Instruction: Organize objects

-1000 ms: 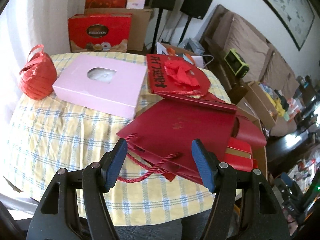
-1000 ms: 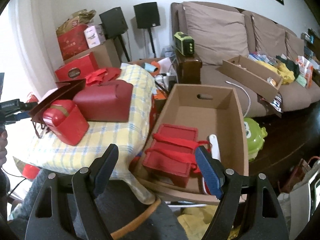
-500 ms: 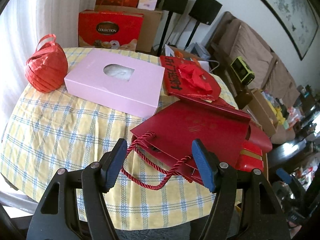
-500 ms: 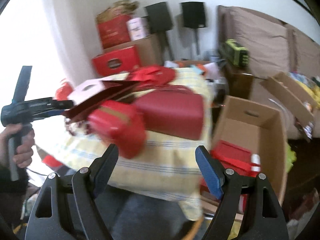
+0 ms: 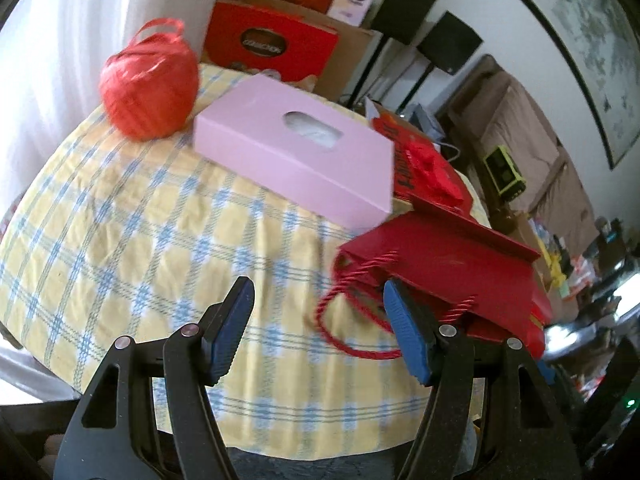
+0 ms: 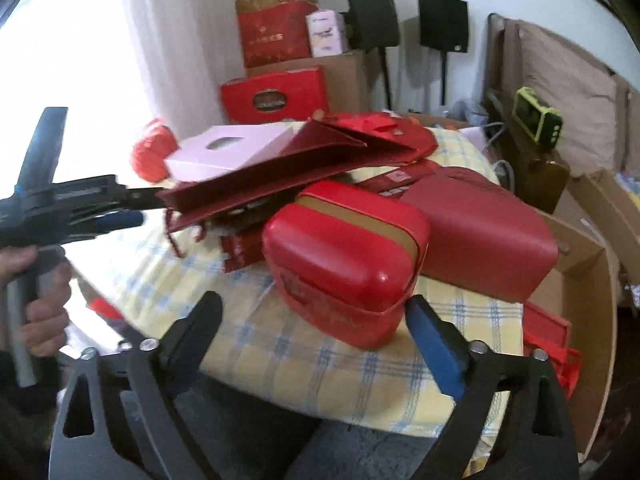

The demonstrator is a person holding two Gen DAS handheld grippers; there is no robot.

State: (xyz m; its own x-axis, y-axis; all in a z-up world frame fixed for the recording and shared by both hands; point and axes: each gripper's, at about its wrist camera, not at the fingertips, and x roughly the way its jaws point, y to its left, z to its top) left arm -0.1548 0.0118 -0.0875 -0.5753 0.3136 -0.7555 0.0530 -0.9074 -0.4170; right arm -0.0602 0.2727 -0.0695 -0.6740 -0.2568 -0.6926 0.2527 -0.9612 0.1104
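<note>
The near-left stretch of the worktop (image 5: 120,240) lay bare, wide enough for a claw to pass. Toward the right, a pink box (image 5: 296,160), a flat red bag (image 5: 444,268) (cord handles trailing) and 2 red cases (image 6: 344,260) crowded together, blocking approach there.

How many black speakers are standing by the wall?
2. One black speaker stands on the left beside the stacked boxes, and the other speaker stands right of it, next to the sofa. More might be hidden.
</note>
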